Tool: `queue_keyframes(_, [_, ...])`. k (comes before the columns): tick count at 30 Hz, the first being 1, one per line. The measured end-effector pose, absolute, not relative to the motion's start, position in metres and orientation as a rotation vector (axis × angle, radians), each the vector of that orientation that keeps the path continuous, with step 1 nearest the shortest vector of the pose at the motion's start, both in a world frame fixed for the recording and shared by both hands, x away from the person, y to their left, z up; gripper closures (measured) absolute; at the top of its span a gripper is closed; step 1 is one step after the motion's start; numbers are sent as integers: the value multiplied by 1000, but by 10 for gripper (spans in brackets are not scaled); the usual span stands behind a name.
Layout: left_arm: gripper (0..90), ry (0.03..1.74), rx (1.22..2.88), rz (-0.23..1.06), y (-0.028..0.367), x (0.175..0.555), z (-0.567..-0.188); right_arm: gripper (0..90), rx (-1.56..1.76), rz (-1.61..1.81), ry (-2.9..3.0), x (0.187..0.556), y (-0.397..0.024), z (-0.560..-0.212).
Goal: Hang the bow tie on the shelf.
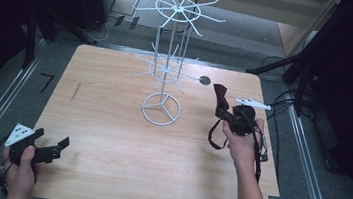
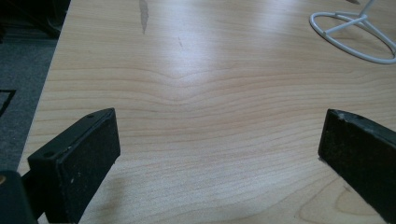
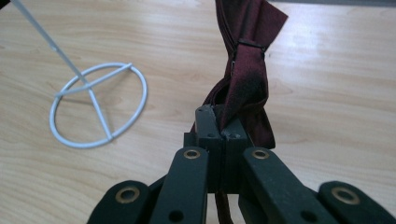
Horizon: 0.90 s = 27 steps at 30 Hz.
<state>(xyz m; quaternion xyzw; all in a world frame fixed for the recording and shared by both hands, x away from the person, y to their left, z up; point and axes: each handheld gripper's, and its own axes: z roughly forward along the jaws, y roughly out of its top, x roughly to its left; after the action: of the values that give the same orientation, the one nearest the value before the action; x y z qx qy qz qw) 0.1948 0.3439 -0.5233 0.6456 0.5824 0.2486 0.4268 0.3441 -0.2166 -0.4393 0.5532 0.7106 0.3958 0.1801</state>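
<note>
The left tongs (image 1: 56,147) rest low at the near-left corner of the worktop (image 1: 110,137), well apart from the white wire rack (image 1: 166,65), and stand released with only bare wood between the pads. The rack stands mid-worktop on its ring base (image 1: 161,109), a thin post carrying two tiers of spreading hooks, the lower tier (image 1: 163,70) just above the wood and the upper tier (image 1: 177,9) well higher. Just right of the ring base, the right tongs (image 1: 223,112) are clenched on a dark red bow tie (image 1: 221,95), which stands up from them with its long axis roughly upright, while its strap (image 1: 216,137) loops down below the hand. So the rack lies to the left of the held tie, and the right hand is much the nearer. I judge the coming move to be hanging the tie on a right-pointing hook; the neighbouring hooks could snag the strap. A small dark disc (image 1: 205,80) lies beyond the tie
</note>
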Motion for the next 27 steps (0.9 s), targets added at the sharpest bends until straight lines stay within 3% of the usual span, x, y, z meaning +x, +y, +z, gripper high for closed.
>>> queue_keyframes(27, [0, 1454, 1608, 618, 344, 195, -523, 900, 1399, 1145, 1976, 364, -171, -396])
